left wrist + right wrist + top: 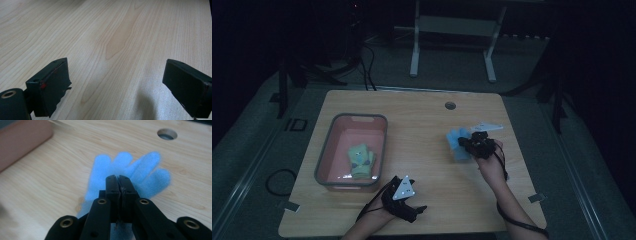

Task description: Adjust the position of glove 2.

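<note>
A person stands at a pale wooden bench [422, 125] with a hand-held tool in each hand. The right tool [119, 181] has its two black jaws pressed together, pinching a thin fold of a light blue glove [147, 170] near the cuff. The glove's fingers fan out beyond the jaw tips, and the rest of it trails below and behind them, close over the wood. From above, the same glove [457, 142] hangs just left of that tool [467, 143]. It looks fuzzy, soft and very light, so it should fold and droop rather than hold a shape; nothing about it seems fragile or slippery. A pinch of gathered fabric at the cuff or palm looks a surer hold than a single finger, which could stretch or slide free. The left tool [117, 82] rests low over bare wood, its jaws spread wide with nothing between them. Well off to the right tool's left sits a pink tub [324, 170] with a green glove [361, 160] lying inside.
</note>
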The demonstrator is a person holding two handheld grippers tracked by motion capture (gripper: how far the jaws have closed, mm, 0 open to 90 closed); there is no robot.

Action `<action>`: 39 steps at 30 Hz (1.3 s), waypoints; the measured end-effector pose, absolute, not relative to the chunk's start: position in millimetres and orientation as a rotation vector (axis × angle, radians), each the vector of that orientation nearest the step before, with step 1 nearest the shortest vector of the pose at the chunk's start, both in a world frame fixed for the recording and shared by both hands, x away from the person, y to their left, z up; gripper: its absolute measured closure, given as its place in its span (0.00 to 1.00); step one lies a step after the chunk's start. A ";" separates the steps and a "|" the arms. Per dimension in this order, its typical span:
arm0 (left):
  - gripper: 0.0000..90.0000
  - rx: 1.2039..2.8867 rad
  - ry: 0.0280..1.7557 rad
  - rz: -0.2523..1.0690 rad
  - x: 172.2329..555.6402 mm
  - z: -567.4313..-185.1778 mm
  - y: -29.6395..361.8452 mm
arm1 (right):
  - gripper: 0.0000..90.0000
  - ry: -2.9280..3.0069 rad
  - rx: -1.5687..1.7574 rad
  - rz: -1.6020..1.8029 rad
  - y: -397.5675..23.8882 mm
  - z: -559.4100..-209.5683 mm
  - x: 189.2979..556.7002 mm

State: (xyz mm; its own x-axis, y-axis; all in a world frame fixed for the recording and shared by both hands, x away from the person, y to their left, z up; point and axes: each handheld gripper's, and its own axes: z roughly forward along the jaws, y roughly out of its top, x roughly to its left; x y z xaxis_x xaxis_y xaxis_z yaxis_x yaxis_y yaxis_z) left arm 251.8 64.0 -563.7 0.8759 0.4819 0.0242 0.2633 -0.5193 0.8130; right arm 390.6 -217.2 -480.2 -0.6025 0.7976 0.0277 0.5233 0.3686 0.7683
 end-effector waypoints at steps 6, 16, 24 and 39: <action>0.08 2.136 0.545 0.314 252.1 -562.7 65.0 | 0.97 2.249 1.168 1.116 -194.0 -470.8 353.8; 0.08 2.125 0.544 0.323 251.4 -561.9 65.9 | 0.97 2.242 1.275 1.164 -176.6 -488.1 324.3; 0.08 2.120 0.541 0.325 251.0 -562.1 65.7 | 0.97 2.254 1.329 1.110 -169.7 -519.0 320.7; 0.08 2.119 0.542 0.322 250.5 -562.2 66.0 | 0.84 2.329 1.318 0.995 -169.5 -547.5 331.4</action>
